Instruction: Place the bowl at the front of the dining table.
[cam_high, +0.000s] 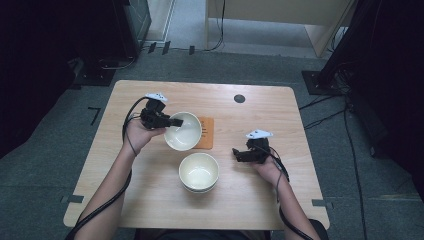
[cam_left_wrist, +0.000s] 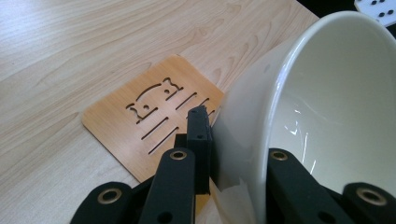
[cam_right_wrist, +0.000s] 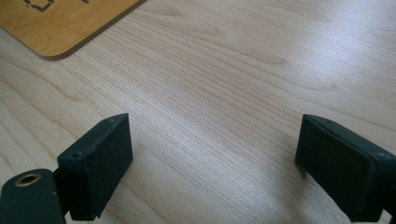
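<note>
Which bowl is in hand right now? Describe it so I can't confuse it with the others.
On the wooden table, find the orange coaster near the middle. The held bowl hangs tilted over its left edge, rim clamped by the left gripper, unlike the stacked bowls sitting upright nearer the person.

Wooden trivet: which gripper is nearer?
Left. The left gripper holds a tilted bowl by its rim right at the trivet. The right gripper hovers open over bare table, off toward the person's right.

stacked bowls (cam_high: 199, 172) mid-table, bare wood (cam_high: 260, 115) right
</note>
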